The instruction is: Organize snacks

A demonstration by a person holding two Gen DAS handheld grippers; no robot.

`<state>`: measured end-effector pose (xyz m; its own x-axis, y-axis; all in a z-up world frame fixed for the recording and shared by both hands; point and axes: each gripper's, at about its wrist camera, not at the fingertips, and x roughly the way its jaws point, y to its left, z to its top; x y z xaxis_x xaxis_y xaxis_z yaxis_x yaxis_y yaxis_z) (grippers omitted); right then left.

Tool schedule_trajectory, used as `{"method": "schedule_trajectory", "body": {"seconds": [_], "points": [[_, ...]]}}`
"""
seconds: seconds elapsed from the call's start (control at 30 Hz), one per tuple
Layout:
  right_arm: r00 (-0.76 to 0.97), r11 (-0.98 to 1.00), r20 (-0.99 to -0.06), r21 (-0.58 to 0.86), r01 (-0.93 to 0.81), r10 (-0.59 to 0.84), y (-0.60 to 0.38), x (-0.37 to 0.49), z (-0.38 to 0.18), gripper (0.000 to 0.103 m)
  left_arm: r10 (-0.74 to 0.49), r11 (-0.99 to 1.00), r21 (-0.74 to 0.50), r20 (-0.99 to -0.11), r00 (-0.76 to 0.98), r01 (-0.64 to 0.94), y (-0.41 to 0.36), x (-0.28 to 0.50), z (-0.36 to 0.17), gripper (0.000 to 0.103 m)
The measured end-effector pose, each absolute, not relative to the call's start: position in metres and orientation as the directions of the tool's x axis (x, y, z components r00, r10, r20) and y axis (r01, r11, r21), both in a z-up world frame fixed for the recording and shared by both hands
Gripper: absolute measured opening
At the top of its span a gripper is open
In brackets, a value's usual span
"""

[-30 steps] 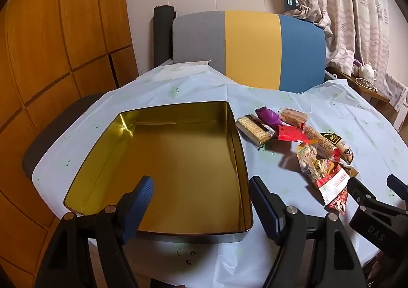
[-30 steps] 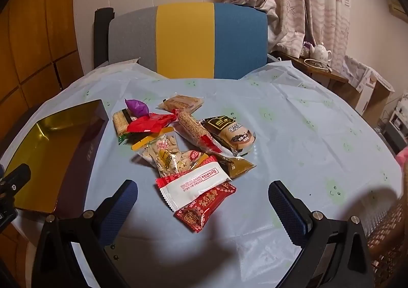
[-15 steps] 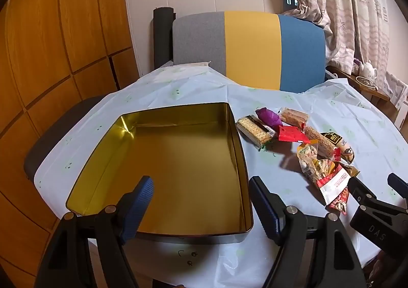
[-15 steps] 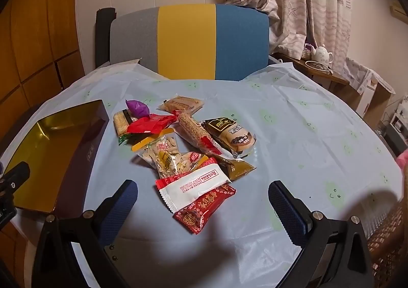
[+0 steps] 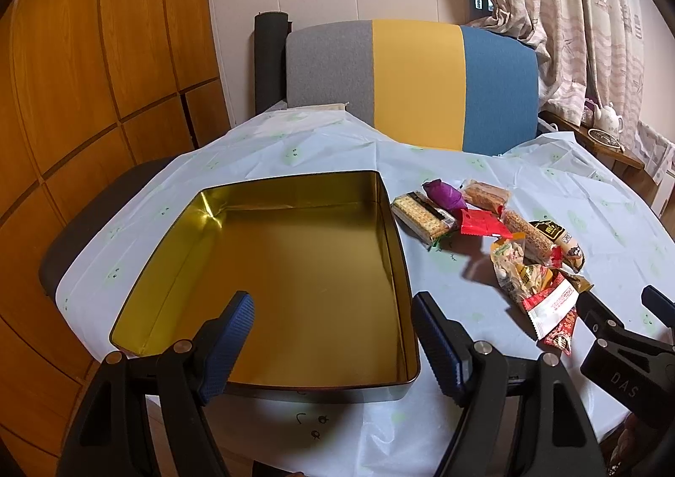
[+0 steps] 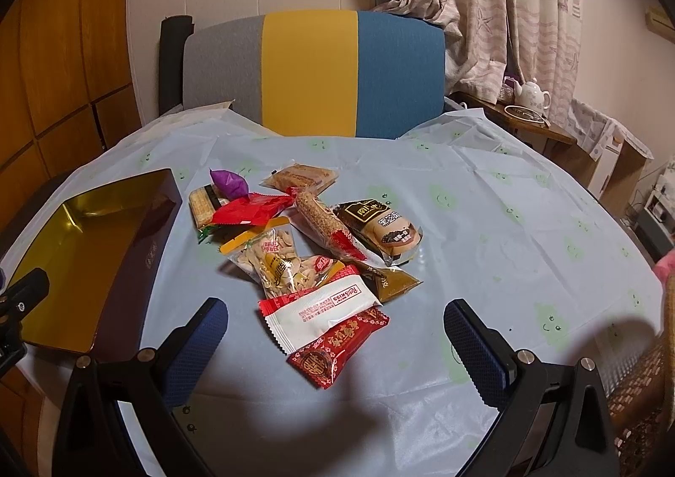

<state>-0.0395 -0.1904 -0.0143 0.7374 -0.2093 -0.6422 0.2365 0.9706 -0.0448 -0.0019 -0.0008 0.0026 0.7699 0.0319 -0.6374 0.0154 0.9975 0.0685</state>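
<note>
A round table [image 6: 506,223] under a pale blue plastic cloth stands before one chair [image 6: 312,71] striped grey, yellow and blue, with a patterned curtain [image 6: 485,4] behind. One open tin [image 5: 274,274], gold inside, lies just ahead of the left gripper [image 5: 333,333], whose two fingers stand wide apart and empty over its near rim. To the right of those fingers sits a single heap of snacks. The right gripper [image 6: 335,346] faces that heap, its two fingers also spread and holding nothing. Nearest between them lie one white wrapper [image 6: 320,310] and one red packet [image 6: 337,346], touching. Beyond: one nut bag [image 6: 270,257], one brown-labelled bun [image 6: 388,228], one seeded bar [image 6: 320,219], one cracker pack [image 6: 202,204], one purple sweet [image 6: 230,181].
</note>
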Motion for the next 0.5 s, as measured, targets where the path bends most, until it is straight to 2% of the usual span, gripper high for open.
{"method": "schedule_trajectory", "body": {"seconds": [0.5], "points": [[0.744,0.971,-0.635,-0.045,0.236,-0.21,-0.1909,-0.042,-0.0131,0.103,0.03,0.997,0.069,-0.635,0.772,0.018,-0.002,-0.004,0.0037,0.078]]}}
